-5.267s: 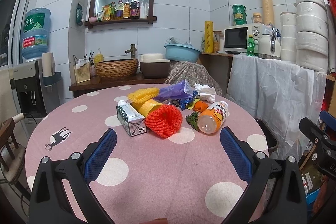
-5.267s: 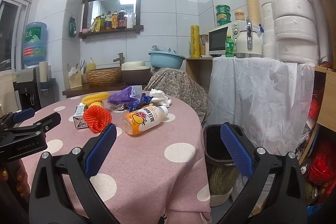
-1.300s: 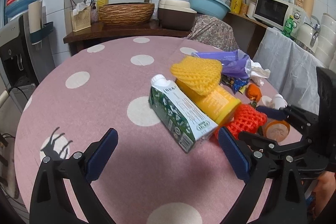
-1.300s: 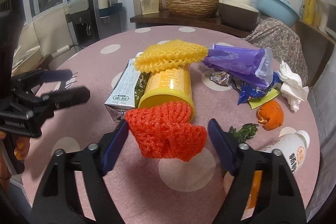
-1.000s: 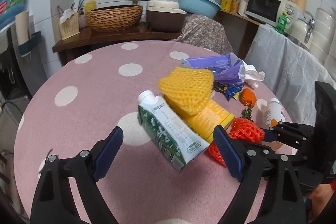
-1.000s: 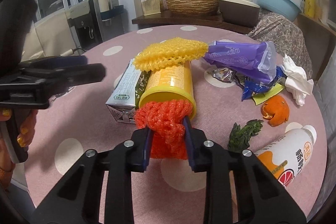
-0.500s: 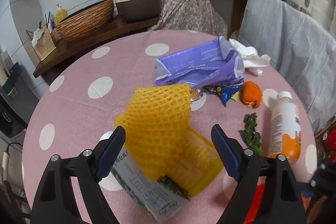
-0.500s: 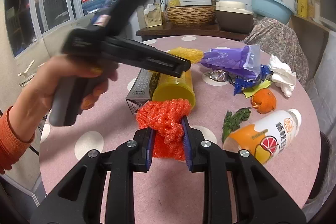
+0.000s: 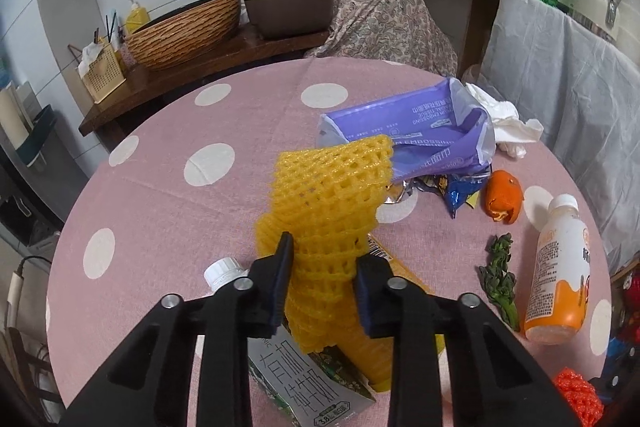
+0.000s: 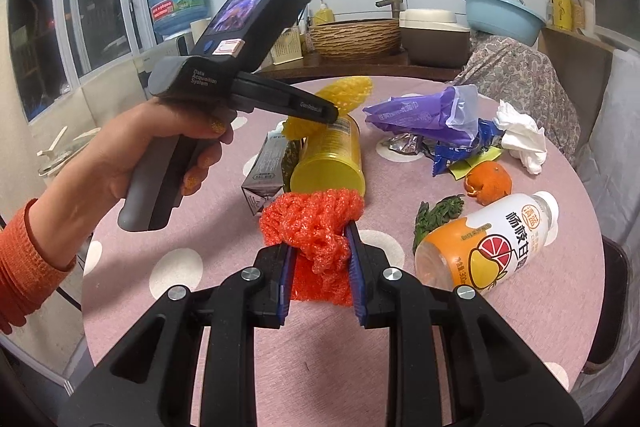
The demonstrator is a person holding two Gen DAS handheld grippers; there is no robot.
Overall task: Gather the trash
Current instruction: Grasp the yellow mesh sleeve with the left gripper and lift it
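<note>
I find the left tool (image 9: 322,277) clamped on the yellow foam fruit net (image 9: 332,195); its jaws have just been closing, and the net now sits pinched between the blue pads, its upper part fanning out beyond the tips. In the right wrist view the same net (image 10: 344,93) lies under the tip of the left tool (image 10: 334,115), over the yellow cylindrical canister (image 10: 330,163), which lies on its side. A hand (image 10: 160,151) with an orange knitted sleeve grips that tool's handle.

I find the right tool (image 10: 320,259) closed narrow on the orange-red foam fruit net (image 10: 316,227); the net bulges above the pads and hangs below them, just in front of the canister's open end.

The other trash lies on the round table (image 9: 168,195), covered in pink cloth with white dots. The green-and-white milk carton (image 9: 304,391) lies beside the canister, directly below the left tool. Farther back is the purple plastic tissue wrapper (image 9: 420,131), with crumpled blue and silver snack wrappers (image 9: 452,187) at its near edge and a crumpled white tissue (image 9: 508,125) to its right. An orange peel (image 9: 504,197), a dark green leafy scrap (image 9: 498,277) and a white-and-orange drink bottle (image 9: 560,267) on its side lie toward the table's right edge, apart from one another.
</note>
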